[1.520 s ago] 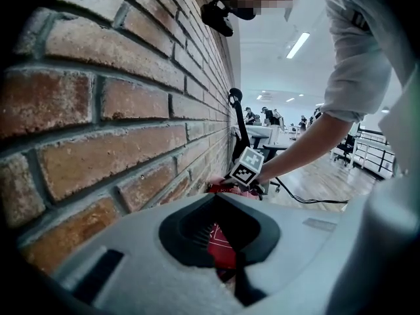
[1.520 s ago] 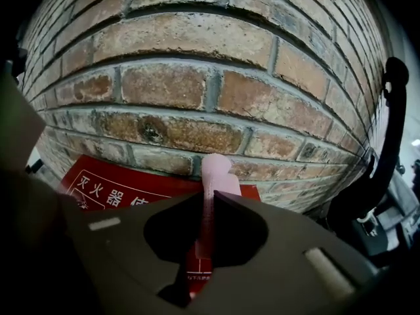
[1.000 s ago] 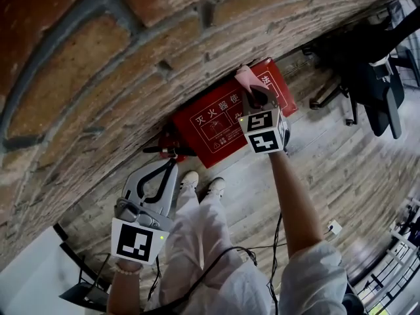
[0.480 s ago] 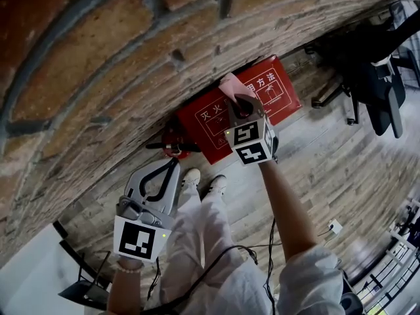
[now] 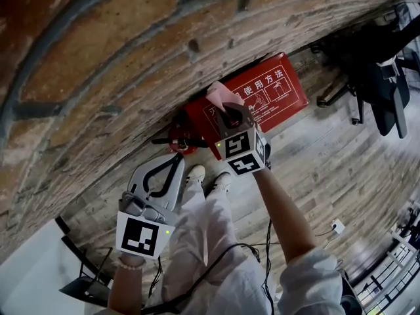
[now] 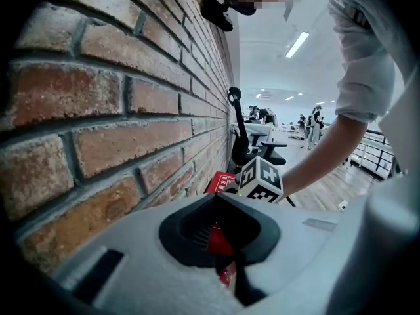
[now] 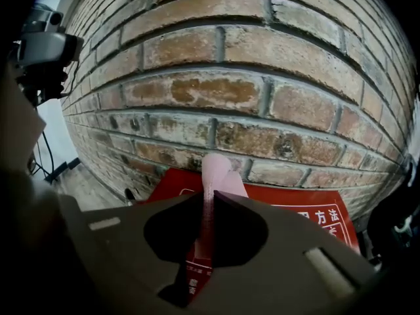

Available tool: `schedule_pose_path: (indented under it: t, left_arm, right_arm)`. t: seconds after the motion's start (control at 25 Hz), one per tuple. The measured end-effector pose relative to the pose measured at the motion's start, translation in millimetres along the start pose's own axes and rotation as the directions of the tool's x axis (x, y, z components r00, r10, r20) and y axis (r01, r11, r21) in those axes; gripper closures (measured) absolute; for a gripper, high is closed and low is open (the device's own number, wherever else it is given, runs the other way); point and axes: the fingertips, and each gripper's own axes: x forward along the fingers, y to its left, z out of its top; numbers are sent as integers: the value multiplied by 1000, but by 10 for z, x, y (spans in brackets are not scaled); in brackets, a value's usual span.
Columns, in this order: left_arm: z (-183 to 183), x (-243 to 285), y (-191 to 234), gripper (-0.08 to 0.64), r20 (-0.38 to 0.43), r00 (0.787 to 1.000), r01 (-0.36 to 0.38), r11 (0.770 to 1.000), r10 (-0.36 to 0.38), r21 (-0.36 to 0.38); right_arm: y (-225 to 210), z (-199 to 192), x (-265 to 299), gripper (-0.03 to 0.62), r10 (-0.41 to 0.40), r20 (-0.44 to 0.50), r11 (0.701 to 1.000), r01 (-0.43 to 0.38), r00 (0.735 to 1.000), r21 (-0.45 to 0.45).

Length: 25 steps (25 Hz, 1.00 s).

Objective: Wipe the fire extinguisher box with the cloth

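Where the brick wall (image 5: 98, 58) meets the plank floor (image 5: 341, 176), the red fire extinguisher box (image 5: 279, 94) stands against the bricks, with white characters and diagrams on its face. A black office chair (image 5: 380, 77) sits on the floor well beyond the box's right-hand end as the head view shows it. Pale trousers (image 5: 203, 241) and light shoes (image 5: 207, 176) are on the floor just in front of the box's left-hand end. The right gripper (image 5: 228, 113) is over the left half of the box's front, jaws clenched on the pink cloth (image 5: 220, 92). In the right gripper view a thin fold is pinched between the tips, the free end rising past the box's top edge against the bricks. Whether the cloth presses the panel cannot be told. The left gripper (image 5: 172, 161) is held apart from the box, off its left-hand end and toward the person. Its jaws are closed tip to tip on nothing, with only red showing through the loop behind them. A small red extinguisher with a black handle (image 5: 176, 141) lies just beside the box's left-hand end, between the box and the left gripper.
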Motion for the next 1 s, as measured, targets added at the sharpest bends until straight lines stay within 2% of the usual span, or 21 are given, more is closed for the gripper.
schedule_pose_path:
  t: [0.6,0.8,1.0]
  left_arm:
    - [-117,-70,11,561,-12,1000,-5,1000,5,-9]
    - [-147,-92,42,561,-18,1000,-8,1000,8,5]
    - [-166,-85,39,561,-25,1000,-14,1000,13,-11]
  right_arm:
    - [858,116,44,565,176,22,981,-174,984,-86]
    - [870,122,30,565,172,35,982,-169,984,-82]
    - [643,232,-147,566,132,92,990,-128,987,-52]
